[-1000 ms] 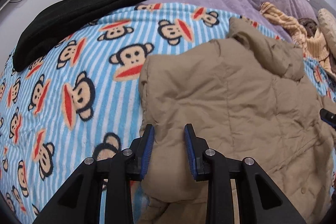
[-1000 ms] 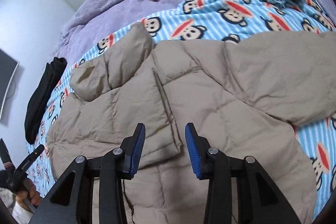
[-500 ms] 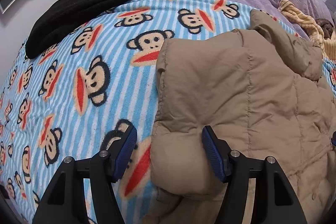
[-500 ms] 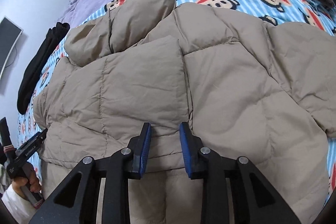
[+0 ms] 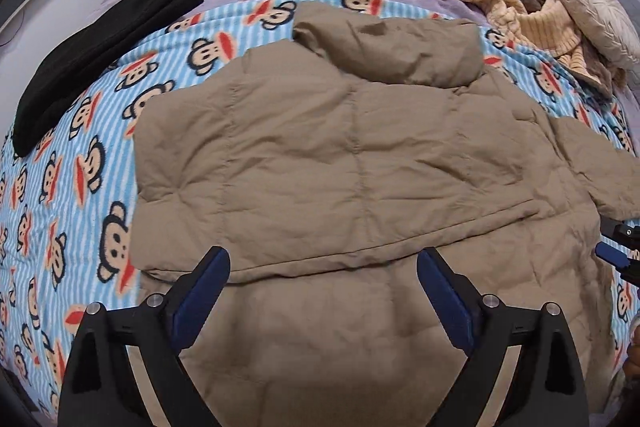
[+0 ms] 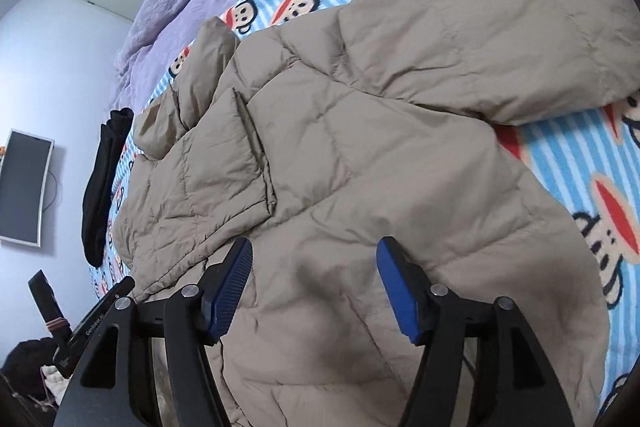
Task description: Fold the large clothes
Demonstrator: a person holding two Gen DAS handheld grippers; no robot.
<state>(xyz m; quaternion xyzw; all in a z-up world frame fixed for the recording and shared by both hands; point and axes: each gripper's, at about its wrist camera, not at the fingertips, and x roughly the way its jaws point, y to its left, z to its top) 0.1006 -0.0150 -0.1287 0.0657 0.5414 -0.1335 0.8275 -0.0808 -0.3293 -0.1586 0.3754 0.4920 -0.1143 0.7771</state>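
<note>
The jacket's (image 5: 340, 155) hem runs off the bottom edge, perhaps blurred.

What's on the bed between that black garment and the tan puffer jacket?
Only bare monkey-print blanket lies between the black garment and the tan puffer jacket, in the left wrist view.

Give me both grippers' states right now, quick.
Left gripper: open, jaws just opened wide, above the tan puffer jacket, gripping nothing.
Right gripper: open, jaws just opened, holding nothing.
</note>
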